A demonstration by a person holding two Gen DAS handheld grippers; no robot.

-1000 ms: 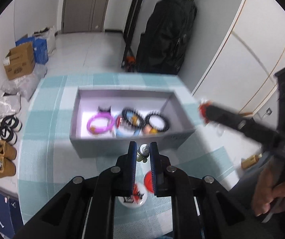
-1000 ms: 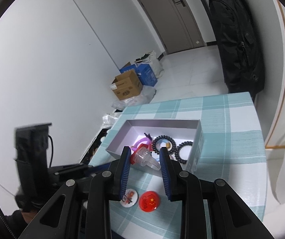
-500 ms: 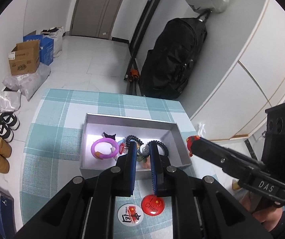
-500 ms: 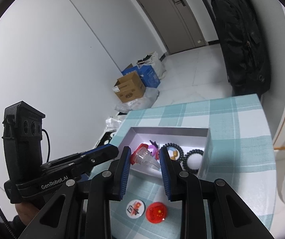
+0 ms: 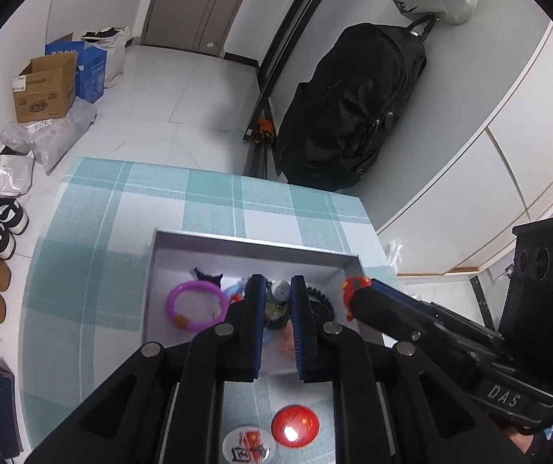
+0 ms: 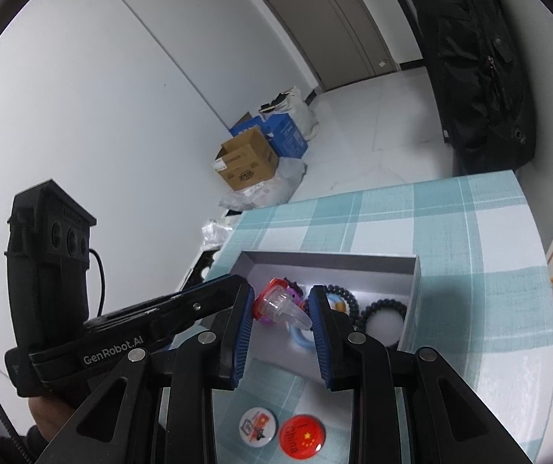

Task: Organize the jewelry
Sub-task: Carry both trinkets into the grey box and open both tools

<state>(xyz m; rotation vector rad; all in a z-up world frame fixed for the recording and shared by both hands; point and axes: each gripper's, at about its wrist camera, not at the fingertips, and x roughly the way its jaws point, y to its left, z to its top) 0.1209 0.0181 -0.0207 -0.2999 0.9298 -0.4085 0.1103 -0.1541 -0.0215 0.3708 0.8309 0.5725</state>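
A grey open box (image 5: 255,246) (image 6: 411,294) sits on the checked tablecloth and holds a purple ring bracelet (image 5: 195,305), black bead bracelets (image 6: 386,307) and a light blue ring. My left gripper (image 5: 278,301) is shut on a small silver-and-green trinket (image 5: 279,293), held above the box. My right gripper (image 6: 282,309) is shut on a clear plastic piece with a red cap (image 6: 278,303), also above the box; its red tip shows in the left wrist view (image 5: 353,295).
Two round badges lie on the cloth in front of the box: a white one (image 5: 248,446) (image 6: 257,425) and a red one (image 5: 295,425) (image 6: 302,439). A black bag (image 5: 349,112) leans on the wall behind the table. Boxes (image 5: 44,91) and shoes lie on the floor at left.
Both grippers have risen with their items still held, so the box and table look smaller and lower. The left gripper now hangs over the box instead of its front wall.
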